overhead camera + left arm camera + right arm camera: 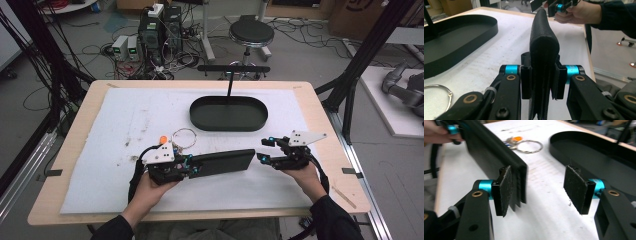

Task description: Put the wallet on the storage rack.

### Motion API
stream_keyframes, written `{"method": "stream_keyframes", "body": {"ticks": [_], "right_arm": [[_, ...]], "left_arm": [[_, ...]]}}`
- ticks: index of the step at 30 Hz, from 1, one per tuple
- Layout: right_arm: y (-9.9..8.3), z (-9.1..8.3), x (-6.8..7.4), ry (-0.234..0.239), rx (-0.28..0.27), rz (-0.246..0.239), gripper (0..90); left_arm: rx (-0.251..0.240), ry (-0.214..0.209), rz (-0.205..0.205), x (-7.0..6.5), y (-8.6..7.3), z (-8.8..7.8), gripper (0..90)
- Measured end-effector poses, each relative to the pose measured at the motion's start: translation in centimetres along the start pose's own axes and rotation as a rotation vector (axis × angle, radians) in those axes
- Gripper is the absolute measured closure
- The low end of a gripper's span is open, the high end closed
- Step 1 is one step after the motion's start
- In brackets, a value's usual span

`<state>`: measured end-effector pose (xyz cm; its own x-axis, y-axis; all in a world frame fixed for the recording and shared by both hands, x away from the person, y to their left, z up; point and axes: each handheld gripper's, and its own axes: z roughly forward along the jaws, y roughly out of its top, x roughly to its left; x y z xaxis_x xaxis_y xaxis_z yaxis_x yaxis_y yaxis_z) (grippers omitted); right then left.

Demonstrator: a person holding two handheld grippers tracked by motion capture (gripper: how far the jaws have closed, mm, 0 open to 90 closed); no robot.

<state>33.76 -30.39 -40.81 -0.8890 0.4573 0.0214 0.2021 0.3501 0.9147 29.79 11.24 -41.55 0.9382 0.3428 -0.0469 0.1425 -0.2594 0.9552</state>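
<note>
A long, flat black case (pixel 225 162) lies level just above the white mat. My left gripper (pixel 187 165) is shut on its left end; in the left gripper view the pads of that gripper (pixel 541 77) press both faces of the case (pixel 544 32), which runs away from the camera. My right gripper (pixel 265 150) is open at the case's right end. In the right gripper view the case's end (pixel 489 152) sits close by the left pad (pixel 505 191), and the right pad (pixel 575 188) stands well apart from it.
A black oval tray (pixel 227 127) with an upright stand sits behind the case at the middle of the table. A key ring (pixel 185 136) with an orange tag (pixel 162 139) lies on the mat just behind my left gripper. The white mat (pixel 125 115) covers most of the wooden table.
</note>
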Motion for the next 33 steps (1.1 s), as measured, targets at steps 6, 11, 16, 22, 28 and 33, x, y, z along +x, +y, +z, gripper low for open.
{"method": "stream_keyframes", "body": {"ticks": [6, 11, 16, 22, 28, 33], "right_arm": [[-0.1, -0.9, -0.6, -0.134, -0.026, 0.043, 39.4], [-0.2, -1.5, -1.2, -0.239, -0.031, 0.096, 38.1], [-0.5, -2.0, -1.7, -0.344, -0.017, 0.15, 38.2], [-0.7, -2.4, -2.3, -0.377, -0.021, 0.18, 37.7], [-0.9, -2.6, -2.7, -0.413, -0.007, 0.226, 35.7], [-1.1, -2.7, -2.9, -0.428, -0.001, 0.241, 35.3]], "left_arm": [[-0.032, 0.017, -0.002, 0.2, 0.3, -0.4, 74.4], [-0.058, 0.05, 0.002, 0.7, 1.0, -0.8, 74.4], [-0.081, 0.083, 0.014, 1.5, 2.2, -0.5, 74.4], [-0.102, 0.116, 0.035, 2.5, 3.5, 0.5, 74.4], [-0.127, 0.172, 0.042, 3.9, 4.8, 1.8, 74.4], [-0.13, 0.205, 0.049, 5.1, 5.6, 2.8, 74.4]]}}
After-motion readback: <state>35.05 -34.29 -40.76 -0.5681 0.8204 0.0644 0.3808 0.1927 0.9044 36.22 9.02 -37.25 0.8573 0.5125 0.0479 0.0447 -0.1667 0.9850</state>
